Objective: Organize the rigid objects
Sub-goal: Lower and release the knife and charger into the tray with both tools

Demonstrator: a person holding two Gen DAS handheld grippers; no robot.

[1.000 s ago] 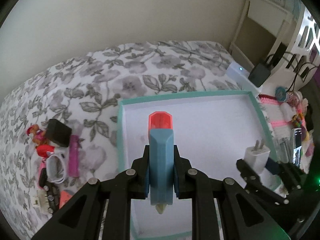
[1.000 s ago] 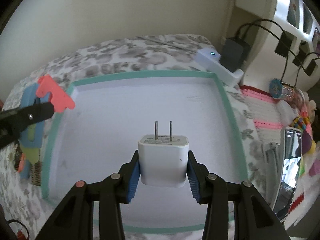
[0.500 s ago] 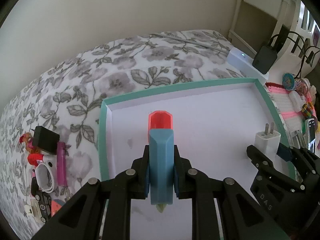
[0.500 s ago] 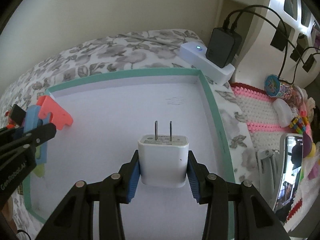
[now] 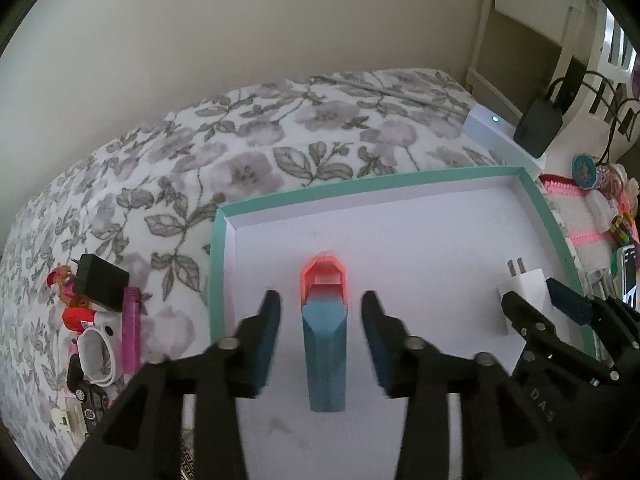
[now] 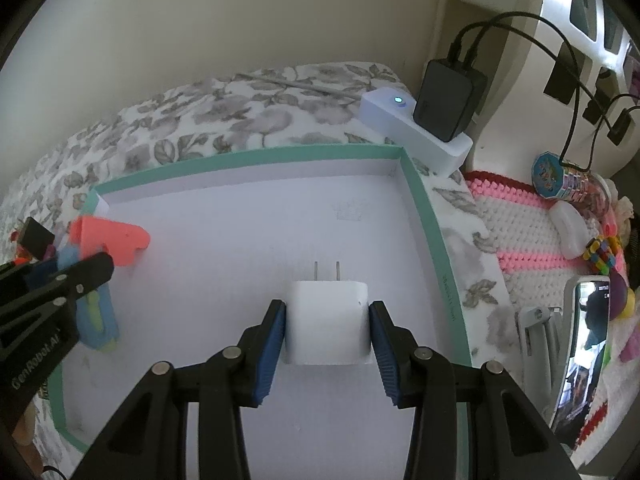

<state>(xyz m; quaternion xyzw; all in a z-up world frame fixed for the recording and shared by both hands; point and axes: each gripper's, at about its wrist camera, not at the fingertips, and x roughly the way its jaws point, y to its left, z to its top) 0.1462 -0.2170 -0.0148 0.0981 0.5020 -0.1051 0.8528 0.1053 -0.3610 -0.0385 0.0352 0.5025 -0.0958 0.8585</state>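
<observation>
Tray [image 5: 219, 264] holds blue-orange toy [image 5: 324, 336], left claw [image 5: 321, 334] just spreading; right claw [image 6: 327, 322] pinches charger [image 6: 327, 320]

My left gripper [image 5: 320, 316] is letting go: its jaws have just been opening, and the blue and coral toy [image 5: 324, 332] is now lying loose between them on the tray [image 5: 216, 264] floor. Both grippers are sitting lower over the tray, and the white charger [image 6: 326, 326] is probably touching down.
</observation>
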